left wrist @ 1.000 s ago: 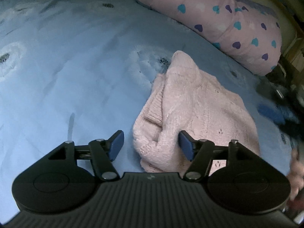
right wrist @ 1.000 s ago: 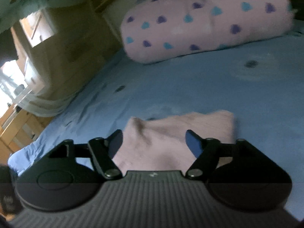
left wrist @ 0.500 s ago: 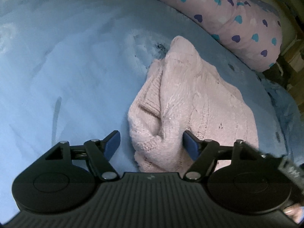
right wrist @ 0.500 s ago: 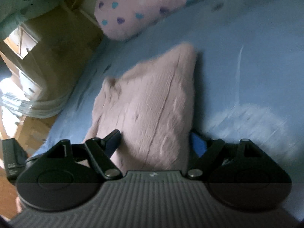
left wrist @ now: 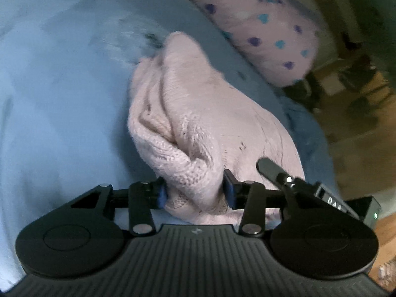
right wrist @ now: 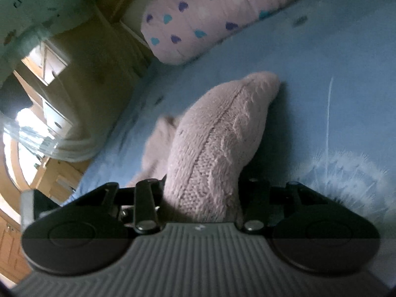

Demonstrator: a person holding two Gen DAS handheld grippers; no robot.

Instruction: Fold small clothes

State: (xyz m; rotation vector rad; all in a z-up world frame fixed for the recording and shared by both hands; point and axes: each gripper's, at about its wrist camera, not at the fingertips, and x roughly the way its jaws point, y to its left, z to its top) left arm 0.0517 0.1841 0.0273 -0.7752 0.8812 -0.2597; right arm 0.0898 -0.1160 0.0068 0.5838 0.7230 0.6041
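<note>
fuzzy pink cable-knit sweater [left wrist: 198, 113], bunched, on smooth blue bedsheet [left wrist: 61, 99]

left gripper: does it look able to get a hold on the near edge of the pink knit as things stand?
Probably yes. The left gripper already has a bunched fold of the pink knit between its closing jaws, pads against the fabric, nothing in between. The right gripper is closing on another part.
</note>
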